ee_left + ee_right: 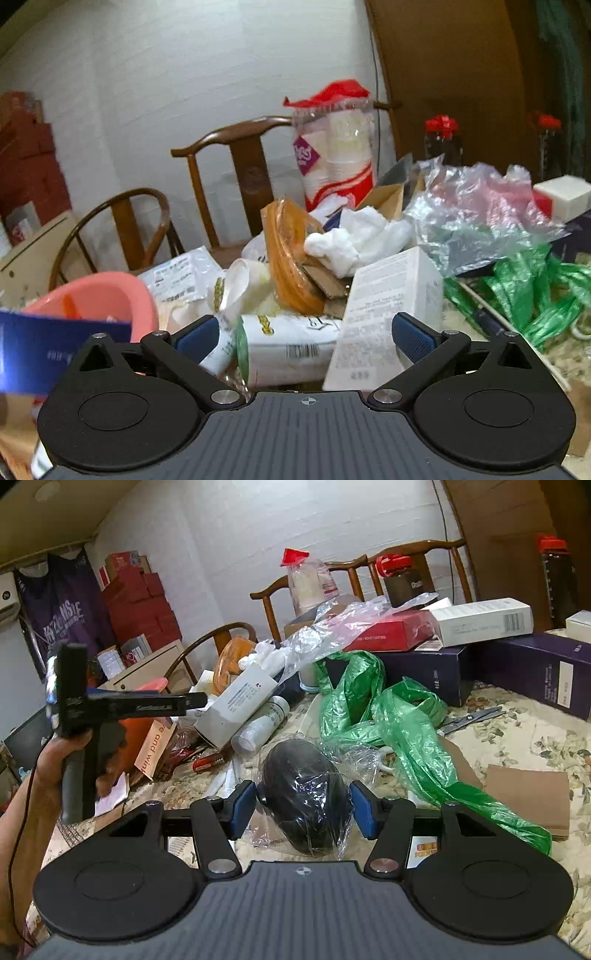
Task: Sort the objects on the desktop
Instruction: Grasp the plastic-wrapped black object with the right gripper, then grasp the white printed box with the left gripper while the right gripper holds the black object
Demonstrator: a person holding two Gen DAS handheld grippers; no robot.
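Plastic-wrapped black object is clamped in the right hand-held gripper; the left hand-held gripper gapes empty above clutter.

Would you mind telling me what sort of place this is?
Likely a home dining or storage room: wooden chairs round a cluttered table with a floral cloth, and stacked red boxes against the wall.

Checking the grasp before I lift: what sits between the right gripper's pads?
In the right wrist view, a dark rounded object wrapped in clear plastic fills the right gripper; both pads appear to touch it.
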